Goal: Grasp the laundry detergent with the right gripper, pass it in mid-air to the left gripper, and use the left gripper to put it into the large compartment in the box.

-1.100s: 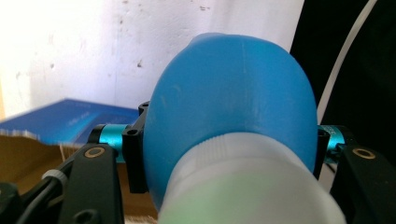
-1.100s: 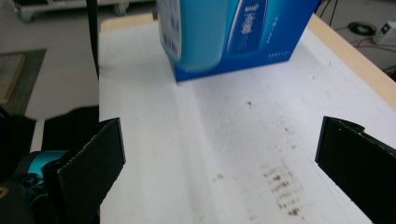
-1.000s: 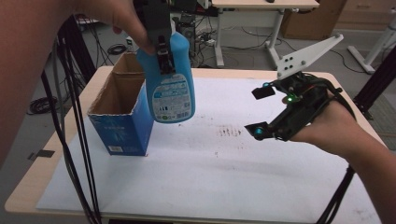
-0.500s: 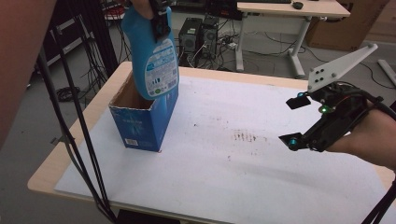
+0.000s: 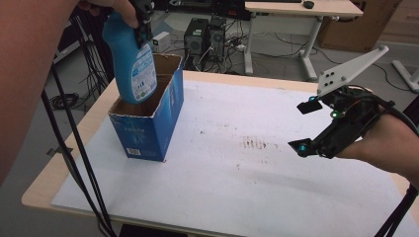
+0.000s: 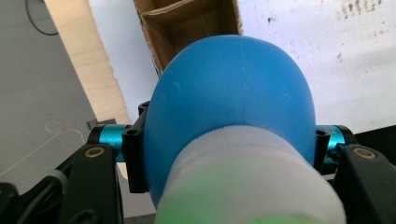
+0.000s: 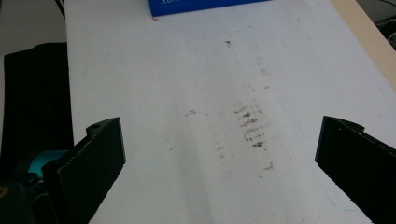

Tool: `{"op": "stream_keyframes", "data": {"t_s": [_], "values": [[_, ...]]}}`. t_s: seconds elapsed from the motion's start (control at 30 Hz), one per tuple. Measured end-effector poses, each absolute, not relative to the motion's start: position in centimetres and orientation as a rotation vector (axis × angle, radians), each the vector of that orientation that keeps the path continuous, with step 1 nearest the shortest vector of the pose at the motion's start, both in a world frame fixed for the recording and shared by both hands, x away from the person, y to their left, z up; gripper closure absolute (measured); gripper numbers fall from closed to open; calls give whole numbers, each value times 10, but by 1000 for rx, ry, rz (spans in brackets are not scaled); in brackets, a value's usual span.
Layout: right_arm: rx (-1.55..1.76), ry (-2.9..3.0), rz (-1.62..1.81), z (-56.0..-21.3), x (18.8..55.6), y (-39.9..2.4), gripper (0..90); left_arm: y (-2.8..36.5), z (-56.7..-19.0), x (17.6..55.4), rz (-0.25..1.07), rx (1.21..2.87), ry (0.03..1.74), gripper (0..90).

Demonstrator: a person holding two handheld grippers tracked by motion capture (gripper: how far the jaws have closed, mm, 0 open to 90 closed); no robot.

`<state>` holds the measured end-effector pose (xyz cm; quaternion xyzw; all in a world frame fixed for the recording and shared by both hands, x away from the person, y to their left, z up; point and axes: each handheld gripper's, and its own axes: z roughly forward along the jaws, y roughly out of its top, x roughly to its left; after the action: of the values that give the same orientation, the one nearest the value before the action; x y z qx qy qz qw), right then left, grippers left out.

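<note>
The blue bottle (image 5: 132, 61) is held clamped near its neck by the left tool (image 5: 143, 19), its base already dipped into the open cardboard box (image 5: 148, 123) directly beneath. The step in hand is judged to be boxing the bottle; further lowering, then release, is called for. The right tool (image 5: 316, 126) is held with jaws apart over the bare white surface (image 5: 237, 187), well away from the box.

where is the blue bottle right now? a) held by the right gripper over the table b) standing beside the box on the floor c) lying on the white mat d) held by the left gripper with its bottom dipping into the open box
d: the left gripper clamps the bottle near its neck, and its lower end sits inside the open top of the box; the right gripper is open and holds nothing.
</note>
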<state>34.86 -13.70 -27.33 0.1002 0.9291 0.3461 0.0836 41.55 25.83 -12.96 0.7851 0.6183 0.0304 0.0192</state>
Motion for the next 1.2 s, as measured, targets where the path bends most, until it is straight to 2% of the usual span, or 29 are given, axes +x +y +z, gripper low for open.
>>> {"op": "stream_keyframes", "data": {"t_s": [0.27,0.3,0.33,0.8,1.2], "values": [[280,2803,1034,-276,348,-132,6,261,-158,427,84,2559,1795,378],[284,2807,1028,-277,348,-132,6,261,-176,431,93,2659,1689,378],[288,2807,1028,-278,348,-132,6,261,-181,433,88,2684,1656,379],[349,2816,984,-281,352,-136,6,263,-256,444,38,2914,1242,379],[364,2818,979,-285,354,-134,7,267,-287,447,-20,2956,1120,376]]}}
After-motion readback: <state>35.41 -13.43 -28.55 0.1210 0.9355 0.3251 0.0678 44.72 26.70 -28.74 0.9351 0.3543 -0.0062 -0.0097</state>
